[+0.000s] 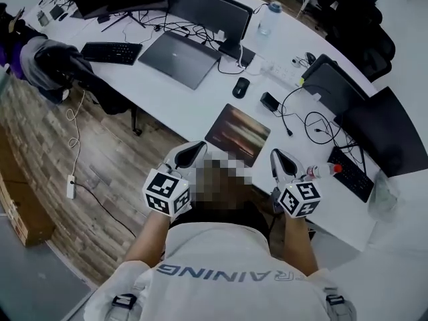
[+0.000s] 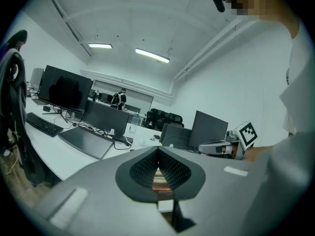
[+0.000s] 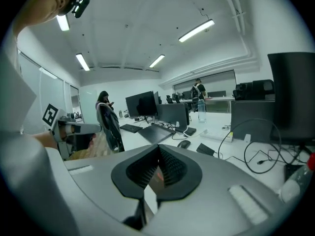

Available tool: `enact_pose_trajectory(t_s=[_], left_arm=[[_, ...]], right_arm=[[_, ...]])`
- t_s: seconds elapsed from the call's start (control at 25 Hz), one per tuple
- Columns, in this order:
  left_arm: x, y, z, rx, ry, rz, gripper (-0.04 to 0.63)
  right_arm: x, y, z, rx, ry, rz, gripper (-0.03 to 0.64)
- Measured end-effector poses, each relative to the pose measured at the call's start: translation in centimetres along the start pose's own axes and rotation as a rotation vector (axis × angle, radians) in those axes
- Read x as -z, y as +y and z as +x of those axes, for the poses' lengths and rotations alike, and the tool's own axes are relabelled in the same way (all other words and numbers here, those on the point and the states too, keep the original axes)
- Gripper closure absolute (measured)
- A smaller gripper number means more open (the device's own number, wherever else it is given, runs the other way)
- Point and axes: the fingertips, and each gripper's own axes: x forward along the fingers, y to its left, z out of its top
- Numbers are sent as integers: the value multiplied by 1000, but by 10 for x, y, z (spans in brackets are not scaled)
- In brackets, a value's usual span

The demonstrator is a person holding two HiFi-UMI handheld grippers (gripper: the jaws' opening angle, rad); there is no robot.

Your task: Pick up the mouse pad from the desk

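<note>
The mouse pad (image 1: 237, 132), dark with brown and reddish streaks, lies flat on the white desk (image 1: 180, 109) near its front edge. My left gripper (image 1: 198, 145) hovers just off the pad's near left corner, jaws shut and empty. To the pad's right my right gripper (image 1: 275, 154) is held over the desk edge, shut with nothing in it. In the left gripper view the left gripper (image 2: 158, 151) has its pads meeting, and a strip of the pad shows below them. The right gripper view shows the right gripper (image 3: 159, 150) likewise shut. Neither touches the pad.
A black mouse (image 1: 241, 87) and a small black box (image 1: 270, 101) lie beyond the pad. Tangled cables (image 1: 314, 122), a red-capped bottle (image 1: 324, 171) and a keyboard (image 1: 351, 174) sit to the right. A dark laptop (image 1: 179, 57), monitors (image 1: 208, 11) and another keyboard (image 1: 111, 52) stand further back.
</note>
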Motion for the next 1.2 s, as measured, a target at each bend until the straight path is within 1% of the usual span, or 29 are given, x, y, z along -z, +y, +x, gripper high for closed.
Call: enact_pose_trajectory(t_s=[0.12,0.32,0.4,0.48,0.52,0.56,0.64,0.76,0.88,0.96,1.2], left_arm=[[6,3,7,28,17,-13,595],[7,5,26,43,31,-26,595],[6,1,33,53,35,-15,595],[5,4,36,48,46,-6,595],[6,6,38,42,50,-11,595],[7,6,39,37,54,-17,595],[12,6,42,29,67,-22,595],[22,5,44,15,95,-34,595],[31,9,44,-7,120,-48,595],[35,13,43,-27,132,-55,595],[47,25,34,-94,173,-72,595]], right_arm=[[13,-5,10,21,41,15,603],[10,-16,27,38,59,-11,599],[17,-26,33,48,92,-7,521],[34,-30,43,44,156,1,444],[45,-31,47,41,196,-5,391],[57,-33,51,39,238,-14,359],[81,-38,60,37,314,-18,332],[118,-42,76,29,427,-39,252],[149,-45,91,19,516,-76,224],[168,-45,99,10,560,-93,218],[212,-51,117,10,653,-100,207]])
